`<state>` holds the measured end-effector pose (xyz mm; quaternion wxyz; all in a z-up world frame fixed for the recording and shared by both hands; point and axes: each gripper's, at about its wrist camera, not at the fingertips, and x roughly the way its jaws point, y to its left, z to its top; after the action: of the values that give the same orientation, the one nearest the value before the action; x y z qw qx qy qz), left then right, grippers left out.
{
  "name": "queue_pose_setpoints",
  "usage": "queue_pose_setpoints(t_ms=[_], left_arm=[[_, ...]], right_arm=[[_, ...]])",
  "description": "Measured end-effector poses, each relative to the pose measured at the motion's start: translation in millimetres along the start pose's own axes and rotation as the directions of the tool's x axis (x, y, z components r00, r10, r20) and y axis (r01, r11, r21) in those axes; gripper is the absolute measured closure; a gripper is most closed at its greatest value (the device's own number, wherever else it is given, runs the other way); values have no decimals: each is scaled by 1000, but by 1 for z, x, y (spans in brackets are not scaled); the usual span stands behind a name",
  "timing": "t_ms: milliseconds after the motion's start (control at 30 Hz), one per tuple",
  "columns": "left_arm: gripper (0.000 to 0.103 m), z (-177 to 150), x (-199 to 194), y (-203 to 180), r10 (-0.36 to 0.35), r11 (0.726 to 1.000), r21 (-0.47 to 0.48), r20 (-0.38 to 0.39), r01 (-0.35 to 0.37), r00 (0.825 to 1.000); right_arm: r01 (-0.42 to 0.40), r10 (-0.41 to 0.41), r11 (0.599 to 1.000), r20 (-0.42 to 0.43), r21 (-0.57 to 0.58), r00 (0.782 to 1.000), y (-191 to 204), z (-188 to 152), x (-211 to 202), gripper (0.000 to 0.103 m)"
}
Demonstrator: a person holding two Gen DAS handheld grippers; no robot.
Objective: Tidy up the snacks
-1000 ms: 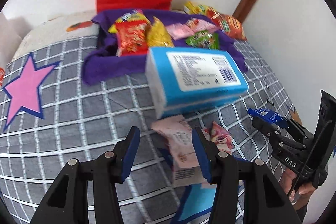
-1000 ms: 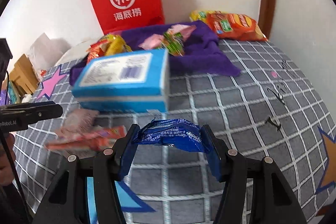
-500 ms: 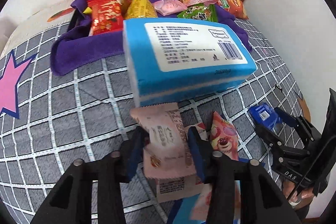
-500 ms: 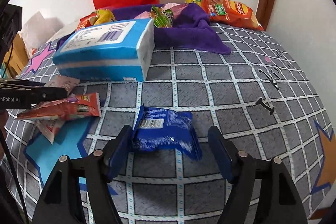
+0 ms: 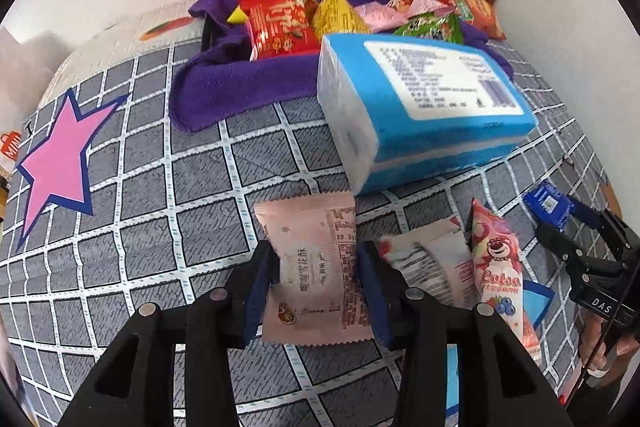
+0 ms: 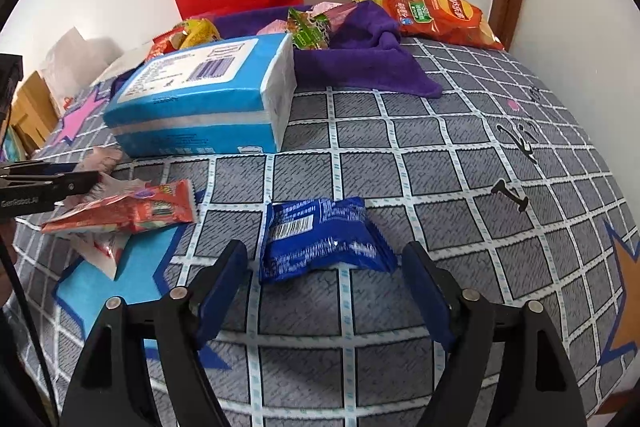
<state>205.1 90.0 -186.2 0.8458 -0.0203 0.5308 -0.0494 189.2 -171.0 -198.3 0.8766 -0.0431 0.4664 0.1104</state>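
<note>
Left wrist: left tongs point(image 5: 316, 277) opening, pink packet point(image 5: 316, 267) between, right tongs point(image 6: 324, 277) opening, empty

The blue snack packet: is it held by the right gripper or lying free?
Lying free: the blue snack packet rests on the checked bedcover between the right gripper's opening jaws, untouched.

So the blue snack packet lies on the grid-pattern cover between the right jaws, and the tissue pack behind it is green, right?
Not quite: the tissue pack is blue and white, not green, as the right wrist view shows. The rest holds: the blue snack packet lies on the grid-pattern cover between the right jaws.
</note>
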Motion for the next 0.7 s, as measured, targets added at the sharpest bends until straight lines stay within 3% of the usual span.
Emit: queue_pose_setpoints(t_ms=[167,300,533,700], left_arm=[[58,1,3,-8,56,998,27,35,-57,998],[64,0,2,-11,66,997,37,51,-67,997],[67,-1,-13,4,-15,999,-34,58,17,998],[67,3,-34,6,-17,999,-39,96,21,995]], right_arm=[[32,-32,999,-2,6,999,4,5,6,24],[44,-44,999,10,14,999,2,6,5,45],[13,-13,1000,9,14,1000,0,11,-2,50],[-14,12,999,40,33,999,-2,22,-16,50]])
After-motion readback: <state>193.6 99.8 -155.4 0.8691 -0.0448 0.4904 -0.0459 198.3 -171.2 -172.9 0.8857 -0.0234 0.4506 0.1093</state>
